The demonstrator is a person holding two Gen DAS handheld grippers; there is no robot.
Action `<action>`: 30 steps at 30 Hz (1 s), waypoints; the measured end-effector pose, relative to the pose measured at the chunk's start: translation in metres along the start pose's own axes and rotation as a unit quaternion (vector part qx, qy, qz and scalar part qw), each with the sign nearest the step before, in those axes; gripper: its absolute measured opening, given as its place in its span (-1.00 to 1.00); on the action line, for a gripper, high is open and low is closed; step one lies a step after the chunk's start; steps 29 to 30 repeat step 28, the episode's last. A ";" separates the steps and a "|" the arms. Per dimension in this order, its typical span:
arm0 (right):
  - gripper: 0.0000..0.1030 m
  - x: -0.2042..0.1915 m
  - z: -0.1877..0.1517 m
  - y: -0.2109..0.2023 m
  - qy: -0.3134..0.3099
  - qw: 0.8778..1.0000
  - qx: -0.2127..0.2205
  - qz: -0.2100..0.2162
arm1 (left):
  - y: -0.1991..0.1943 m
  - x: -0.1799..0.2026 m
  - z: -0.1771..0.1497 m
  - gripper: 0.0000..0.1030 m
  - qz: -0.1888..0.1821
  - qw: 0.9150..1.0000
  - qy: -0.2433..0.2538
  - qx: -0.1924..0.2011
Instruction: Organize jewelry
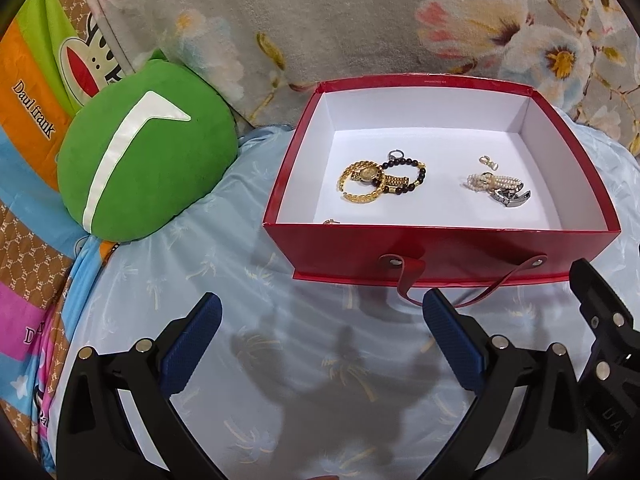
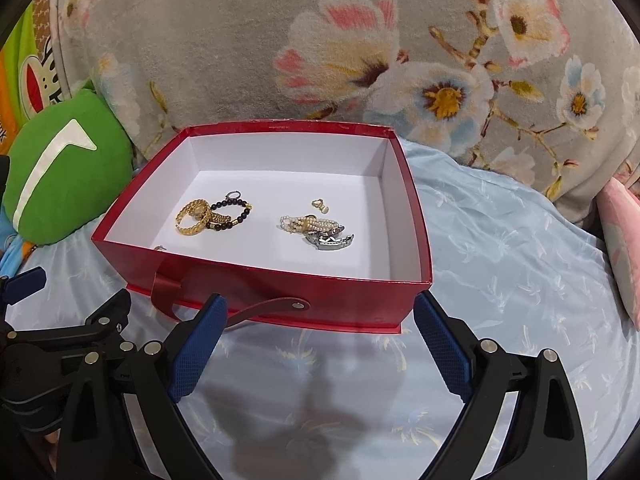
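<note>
A red box with a white inside stands open on the blue sheet. In it lie a gold watch, a black bead bracelet, a pearl bracelet, a silver clasp piece and a small earring. A small gold piece peeks above the near wall. My left gripper is open and empty in front of the box. My right gripper is open and empty, also in front of it.
A green round cushion lies left of the box. A grey floral blanket rises behind it. A pink cushion is at the far right. The box's red strap handle hangs toward me.
</note>
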State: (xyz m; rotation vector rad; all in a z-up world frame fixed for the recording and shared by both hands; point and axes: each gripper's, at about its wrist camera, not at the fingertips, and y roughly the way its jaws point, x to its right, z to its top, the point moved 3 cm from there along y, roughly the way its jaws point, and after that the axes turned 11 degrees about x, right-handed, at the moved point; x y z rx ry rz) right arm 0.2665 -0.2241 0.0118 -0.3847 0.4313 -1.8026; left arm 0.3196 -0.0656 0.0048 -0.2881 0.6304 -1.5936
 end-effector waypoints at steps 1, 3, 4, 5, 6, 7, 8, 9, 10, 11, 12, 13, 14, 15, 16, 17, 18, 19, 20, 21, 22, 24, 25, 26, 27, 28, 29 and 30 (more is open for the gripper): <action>0.79 0.000 0.000 0.000 0.000 1.000 0.001 0.000 | 0.000 0.000 0.000 0.91 -0.001 1.000 -0.001 0.000; 0.79 -0.001 -0.001 0.001 -0.001 1.000 0.001 0.001 | 0.000 -0.001 0.001 0.91 -0.002 1.000 -0.003 0.001; 0.79 -0.001 -0.001 0.002 -0.002 1.000 0.000 0.000 | 0.000 -0.001 0.001 0.91 -0.002 1.000 -0.004 0.002; 0.79 -0.001 -0.001 0.002 -0.002 1.000 0.000 0.000 | 0.000 -0.001 0.001 0.91 -0.002 1.000 -0.003 0.003; 0.79 -0.001 -0.001 0.003 -0.002 1.000 -0.001 0.001 | 0.000 -0.001 0.001 0.91 -0.001 1.000 -0.003 0.003; 0.79 -0.001 -0.002 0.004 -0.002 1.000 -0.002 0.000 | 0.001 -0.001 0.001 0.91 -0.001 1.000 -0.003 0.002; 0.79 -0.002 -0.002 0.004 -0.003 1.000 -0.002 0.000 | 0.001 -0.001 0.001 0.91 -0.001 1.000 -0.003 0.002; 0.79 -0.002 -0.002 0.004 -0.003 1.000 -0.002 0.000 | 0.001 -0.001 0.000 0.91 -0.001 1.000 -0.002 0.002; 0.79 -0.002 -0.001 0.004 -0.004 1.000 -0.003 0.000 | 0.001 -0.001 0.000 0.91 -0.001 1.000 -0.002 0.002; 0.79 -0.002 -0.001 0.005 -0.004 1.000 -0.003 0.000 | 0.001 -0.002 0.000 0.91 0.000 1.000 -0.001 0.003; 0.79 -0.003 -0.001 0.005 -0.004 1.000 -0.003 0.000 | 0.001 -0.002 0.000 0.91 0.001 1.000 -0.001 0.004; 0.79 -0.003 -0.001 0.005 -0.004 1.000 -0.003 0.000 | 0.001 -0.002 0.000 0.91 0.002 1.000 0.000 0.005; 0.79 -0.002 -0.001 0.005 -0.004 1.000 -0.003 -0.001 | 0.001 -0.002 0.000 0.91 0.004 1.000 0.000 0.006; 0.79 -0.002 -0.001 0.005 -0.004 1.000 -0.003 -0.001 | 0.001 -0.001 -0.001 0.91 0.004 1.000 0.000 0.006; 0.79 -0.002 -0.001 0.005 -0.003 1.000 -0.002 0.000 | 0.001 -0.001 -0.001 0.91 0.005 1.000 0.001 0.006; 0.79 -0.002 -0.001 0.005 -0.003 1.000 -0.002 0.000 | 0.001 -0.002 -0.001 0.91 0.006 1.000 0.001 0.006; 0.79 -0.002 -0.001 0.005 -0.004 1.000 -0.001 0.000 | 0.001 -0.002 -0.001 0.91 0.006 1.000 0.001 0.007; 0.79 -0.002 -0.001 0.005 -0.004 1.000 0.000 -0.001 | 0.001 -0.002 -0.001 0.91 0.007 1.000 0.001 0.007; 0.79 -0.002 -0.001 0.004 -0.003 1.000 0.000 -0.001 | 0.000 -0.002 -0.001 0.91 0.007 1.000 0.001 0.009; 0.79 -0.002 -0.001 0.004 -0.003 1.000 0.000 -0.001 | 0.000 -0.001 -0.001 0.91 0.008 1.000 0.003 0.010; 0.79 -0.002 -0.001 0.004 -0.003 1.000 0.000 -0.001 | -0.001 -0.001 0.000 0.91 0.009 1.000 0.003 0.011; 0.79 -0.001 -0.001 0.004 -0.003 1.000 0.001 -0.002 | -0.001 -0.001 0.001 0.91 0.010 1.000 0.003 0.012; 0.79 -0.001 -0.001 0.003 -0.003 1.000 0.002 -0.002 | -0.002 -0.001 0.001 0.91 0.010 1.000 0.004 0.013; 0.79 -0.001 0.000 0.002 -0.002 1.000 0.003 -0.002 | -0.002 -0.002 0.001 0.91 0.009 1.000 0.004 0.013; 0.79 -0.001 0.001 0.002 -0.002 1.000 0.004 -0.002 | -0.002 -0.002 0.001 0.91 0.007 1.000 0.002 0.013; 0.79 0.000 0.001 0.001 -0.001 1.000 0.005 -0.002 | -0.002 -0.002 0.001 0.91 0.006 1.000 0.002 0.014; 0.79 0.000 0.001 0.001 -0.001 1.000 0.005 -0.002 | -0.002 -0.002 0.001 0.91 0.006 1.000 0.002 0.014; 0.79 0.000 0.001 0.001 -0.001 1.000 0.005 -0.002 | -0.002 -0.002 0.001 0.91 0.006 1.000 0.002 0.014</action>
